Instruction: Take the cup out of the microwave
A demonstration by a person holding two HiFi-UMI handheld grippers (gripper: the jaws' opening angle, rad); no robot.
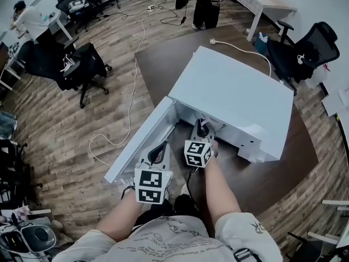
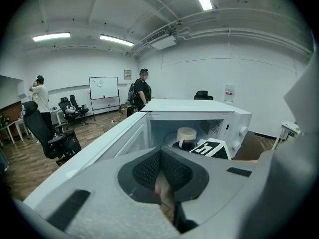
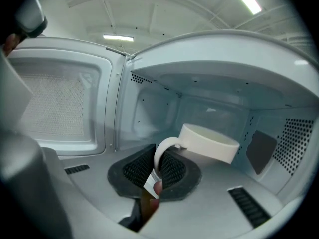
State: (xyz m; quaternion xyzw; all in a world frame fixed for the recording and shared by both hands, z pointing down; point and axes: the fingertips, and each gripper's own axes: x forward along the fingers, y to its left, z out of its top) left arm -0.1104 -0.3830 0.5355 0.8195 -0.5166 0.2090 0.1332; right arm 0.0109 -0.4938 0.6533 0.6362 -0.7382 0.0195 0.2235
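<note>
A white microwave [image 1: 229,91] stands on a brown table [image 1: 283,162] with its door [image 1: 143,142] swung open to the left. Inside it a cream cup [image 3: 209,143] is tilted, its handle [image 3: 160,156] caught between the pads of my right gripper [image 3: 160,169], which is shut on it. In the head view the right gripper [image 1: 203,129] reaches into the cavity. My left gripper [image 1: 159,152] hangs by the open door, its pads together around nothing. In the left gripper view, past the left gripper [image 2: 160,169], the cup [image 2: 187,134] shows in the cavity.
A white power cable [image 1: 240,49] runs over the table behind the microwave. Office chairs [image 1: 82,70] [image 1: 305,51] stand on the wooden floor to the left and right. A person [image 1: 203,4] stands at the far side, and another person [image 1: 30,21] at the left.
</note>
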